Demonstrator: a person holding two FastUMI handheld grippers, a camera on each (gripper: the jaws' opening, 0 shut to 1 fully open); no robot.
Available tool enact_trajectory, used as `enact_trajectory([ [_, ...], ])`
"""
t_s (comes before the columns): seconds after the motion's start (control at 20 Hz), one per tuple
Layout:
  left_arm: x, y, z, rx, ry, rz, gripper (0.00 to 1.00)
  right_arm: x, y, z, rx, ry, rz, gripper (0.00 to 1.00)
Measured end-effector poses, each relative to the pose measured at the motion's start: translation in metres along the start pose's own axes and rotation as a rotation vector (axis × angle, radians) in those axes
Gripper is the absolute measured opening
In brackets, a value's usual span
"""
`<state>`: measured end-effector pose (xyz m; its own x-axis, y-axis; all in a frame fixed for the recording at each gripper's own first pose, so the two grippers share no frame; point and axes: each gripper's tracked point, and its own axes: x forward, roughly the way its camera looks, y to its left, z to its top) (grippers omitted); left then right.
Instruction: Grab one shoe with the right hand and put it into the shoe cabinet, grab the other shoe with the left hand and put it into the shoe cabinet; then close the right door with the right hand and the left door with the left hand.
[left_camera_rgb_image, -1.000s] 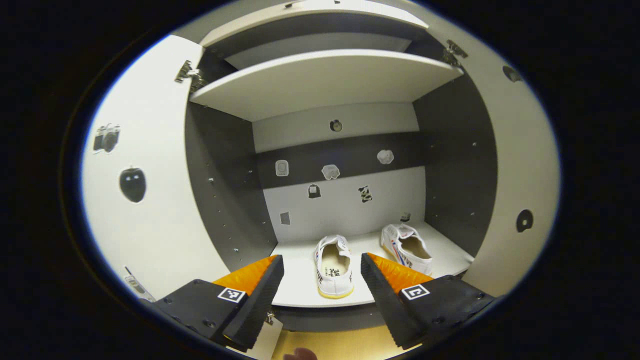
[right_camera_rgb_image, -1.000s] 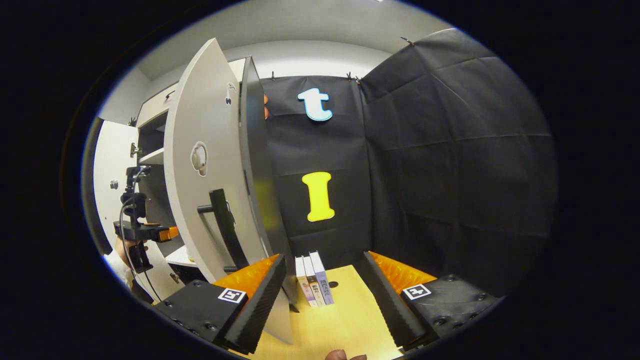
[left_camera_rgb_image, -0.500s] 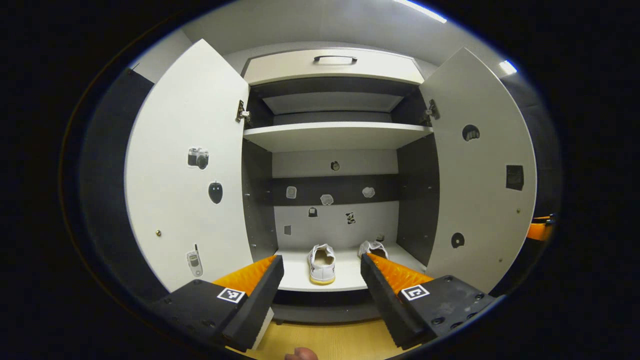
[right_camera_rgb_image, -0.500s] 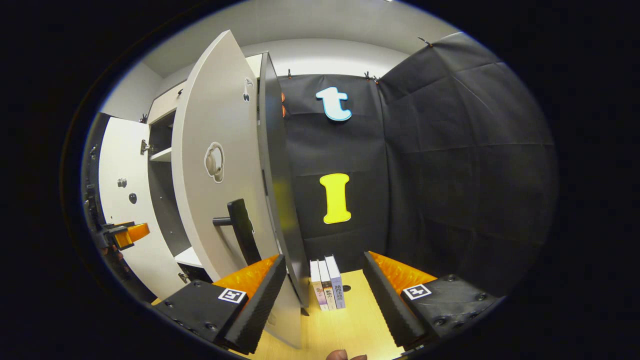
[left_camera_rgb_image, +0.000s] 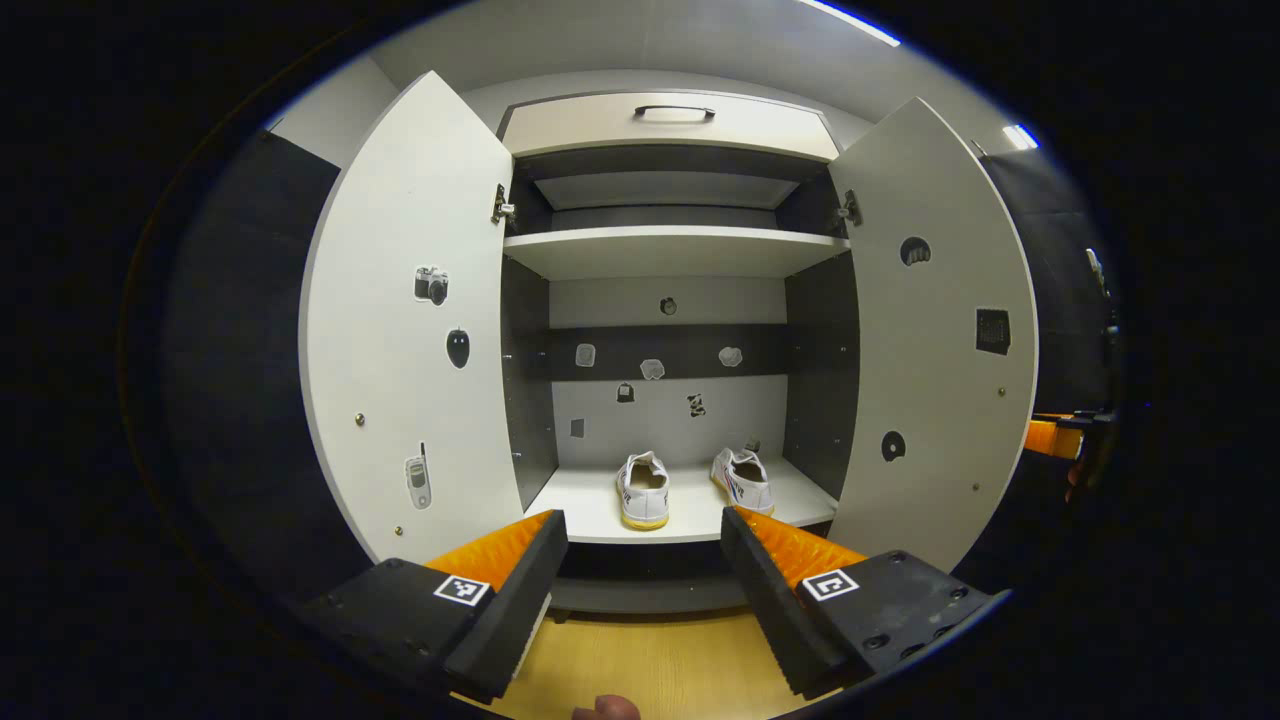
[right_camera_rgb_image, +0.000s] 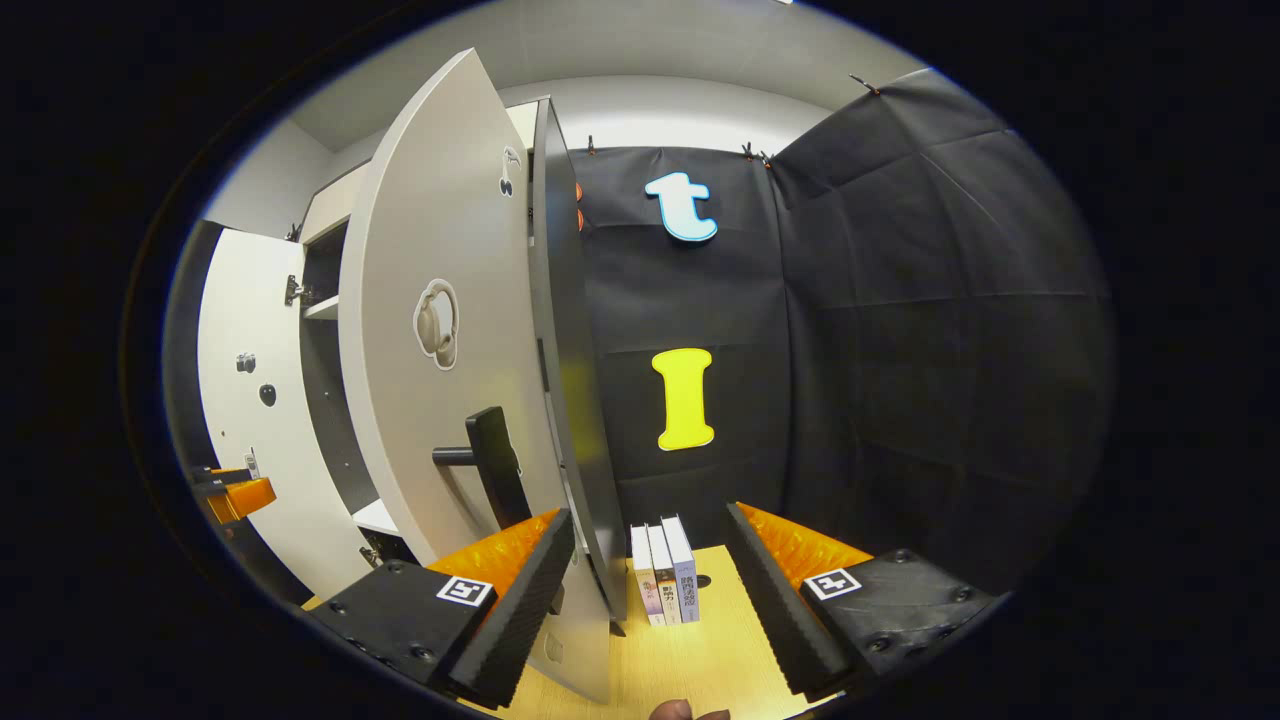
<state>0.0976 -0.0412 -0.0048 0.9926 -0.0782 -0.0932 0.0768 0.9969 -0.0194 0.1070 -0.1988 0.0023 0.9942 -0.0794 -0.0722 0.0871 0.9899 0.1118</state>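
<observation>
Both white canvas shoes stand side by side on the bottom shelf of the white two-door shoe cabinet, so I judge only the doors remain. The left gripper faces the cabinet, released and empty. The right gripper, also released, is beside the right door's black bar handle, probably to push it. In front of the cabinet is a pale wooden floor; right of it three books stand against black cloth.

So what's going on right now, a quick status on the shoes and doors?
Left gripper open, empty; right gripper open, empty beside right door. Both shoes on cabinet's bottom shelf. Left door and right door wide open, nothing blocking.
</observation>
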Motion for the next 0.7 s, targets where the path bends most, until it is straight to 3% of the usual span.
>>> enact_trajectory([
  [0.35, -0.008, 0.012, -0.006, -0.004, 0.008, -0.007, 0.97, -0.007, 0.026, -0.002, -0.023, -0.009, 0.004, 0.97],
  [0.7, -0.017, 0.038, -0.009, -0.01, 0.011, 0.014, 0.97, -0.005, 0.093, -0.012, -0.041, 0.002, 0.106, 0.98],
])
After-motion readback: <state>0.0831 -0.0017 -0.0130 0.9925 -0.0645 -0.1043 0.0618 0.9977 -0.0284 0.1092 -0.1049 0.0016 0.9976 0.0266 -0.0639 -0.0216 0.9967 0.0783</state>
